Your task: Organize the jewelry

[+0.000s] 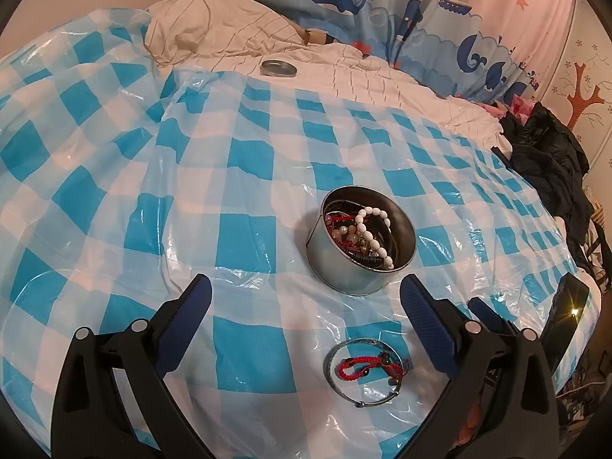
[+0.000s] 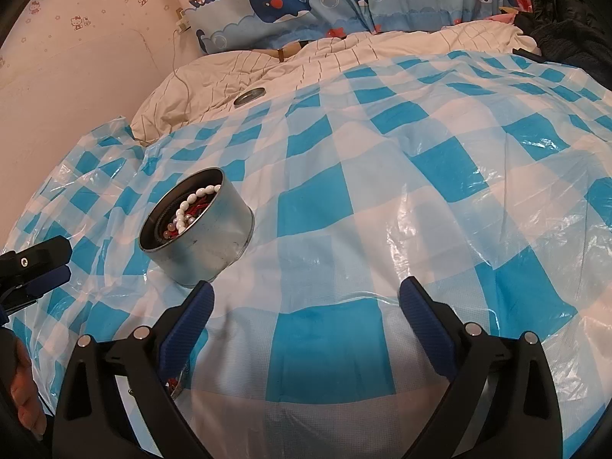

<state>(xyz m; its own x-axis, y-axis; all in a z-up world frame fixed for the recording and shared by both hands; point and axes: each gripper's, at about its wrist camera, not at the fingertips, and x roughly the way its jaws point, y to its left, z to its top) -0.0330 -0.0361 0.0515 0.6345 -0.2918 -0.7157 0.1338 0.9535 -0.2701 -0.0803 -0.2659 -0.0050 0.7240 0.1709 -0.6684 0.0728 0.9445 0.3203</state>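
While the round metal tin point(image 1: 361, 244) stands upright and uncovered on the blue-and-white checked plastic sheet point(image 1: 229, 176) spread over the bed, it holds a tangle of jewelry: a white bead bracelet point(image 1: 373, 231) draped on top, red cord, pearly beads and dark bands beneath. Just in front of the tin, nearer to me, a thin silver bangle point(image 1: 363, 371) lies flat on the sheet, and a red braided cord bracelet point(image 1: 367, 367) lies inside its ring. My left tongs point(image 1: 306, 306) are spread wide and hold nothing, their blue pads on either side of the gap between tin and bangle. My right tongs point(image 2: 306, 306) are likewise spread wide and empty over a bare stretch of sheet, with the tin point(image 2: 199, 225) just off the left pad. Farther back, the tin's lid point(image 1: 278, 68) rests on the cream quilt point(image 1: 344, 72) past the sheet's edge. A whale-print curtain point(image 1: 382, 7) hangs behind the bed, and dark clothing point(image 1: 547, 164) is heaped at the right.
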